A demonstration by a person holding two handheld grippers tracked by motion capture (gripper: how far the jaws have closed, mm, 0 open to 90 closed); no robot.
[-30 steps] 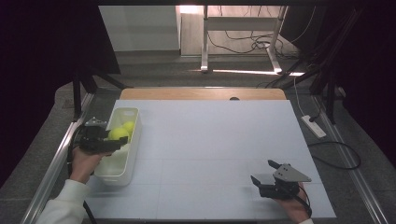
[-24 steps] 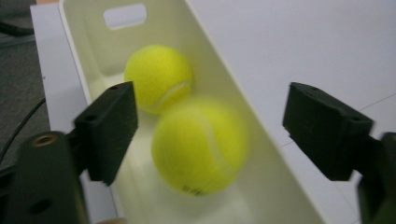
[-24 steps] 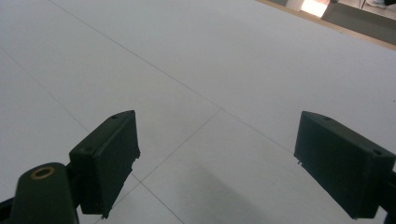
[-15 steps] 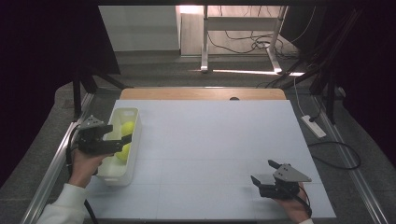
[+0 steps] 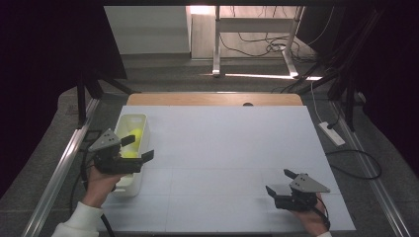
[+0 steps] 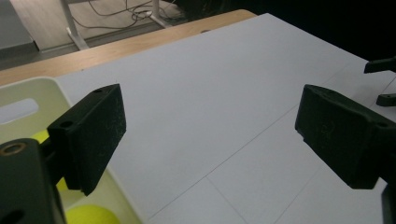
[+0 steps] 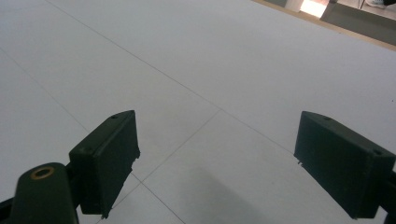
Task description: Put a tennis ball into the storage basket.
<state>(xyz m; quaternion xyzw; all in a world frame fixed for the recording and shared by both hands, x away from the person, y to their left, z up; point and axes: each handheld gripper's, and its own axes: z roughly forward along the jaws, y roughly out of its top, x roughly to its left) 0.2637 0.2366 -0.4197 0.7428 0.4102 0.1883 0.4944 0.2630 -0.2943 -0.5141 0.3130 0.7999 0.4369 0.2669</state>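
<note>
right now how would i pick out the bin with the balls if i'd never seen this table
Start from the big white table and go to its left edge. There stands a long, narrow, cream tray, beside the left gripper. It alone holds yellow-green balls.

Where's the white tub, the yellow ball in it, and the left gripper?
white tub (image 5: pixel 129 119): high view, on its far rim.
yellow ball (image 5: pixel 136 134): high view, on the ball's top, inside the tub.
left gripper (image 5: pixel 137 148): high view, midway between its two open jaws, over the tub.
</note>
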